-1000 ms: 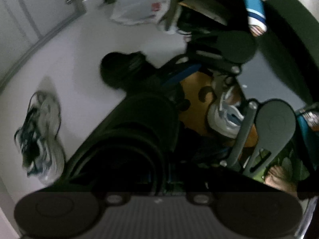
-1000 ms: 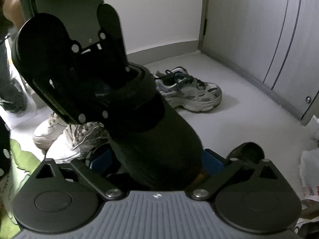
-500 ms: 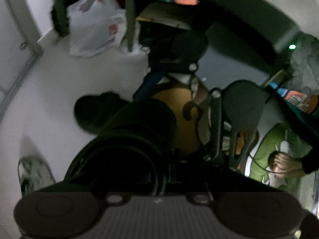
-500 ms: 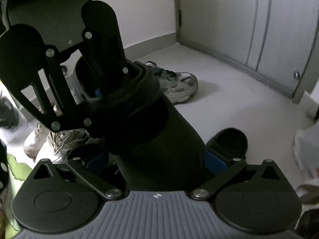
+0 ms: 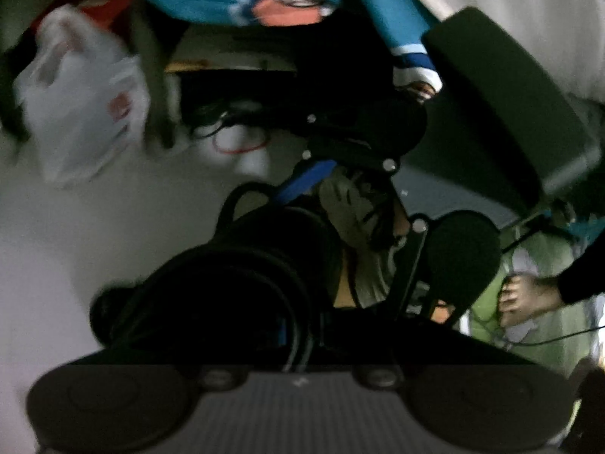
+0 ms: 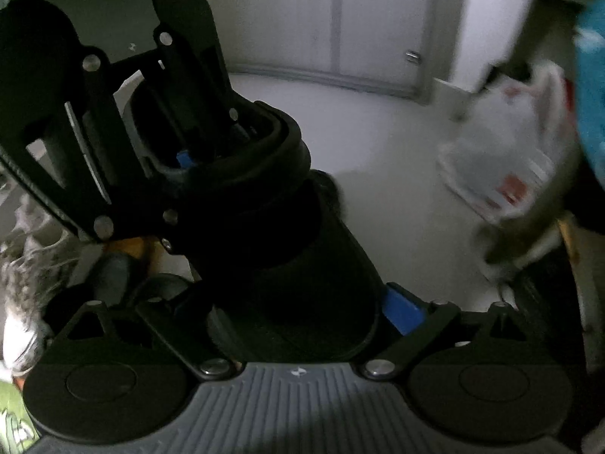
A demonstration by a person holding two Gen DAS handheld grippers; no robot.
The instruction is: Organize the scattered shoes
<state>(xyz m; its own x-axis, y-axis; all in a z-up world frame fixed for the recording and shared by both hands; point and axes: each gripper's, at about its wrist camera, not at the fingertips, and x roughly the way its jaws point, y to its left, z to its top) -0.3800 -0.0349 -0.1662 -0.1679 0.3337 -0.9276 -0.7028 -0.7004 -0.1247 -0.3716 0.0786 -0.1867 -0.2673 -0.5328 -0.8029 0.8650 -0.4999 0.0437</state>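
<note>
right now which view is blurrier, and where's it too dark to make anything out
Left wrist view: blurrier, the plastic bag smeared, the black shoe nearly lost in shadow. Right wrist view: sharper centrally, the bag streaked at the right edge, the shoe underexposed against bright floor.

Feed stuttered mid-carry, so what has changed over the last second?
Both grippers swung the black shoe across the floor: the grey sneaker left view, and the white plastic bag came in. The fingers of the right gripper have just been closing, with the shoe between them. Unchanged: left gripper clamped on the shoe's collar.
</note>
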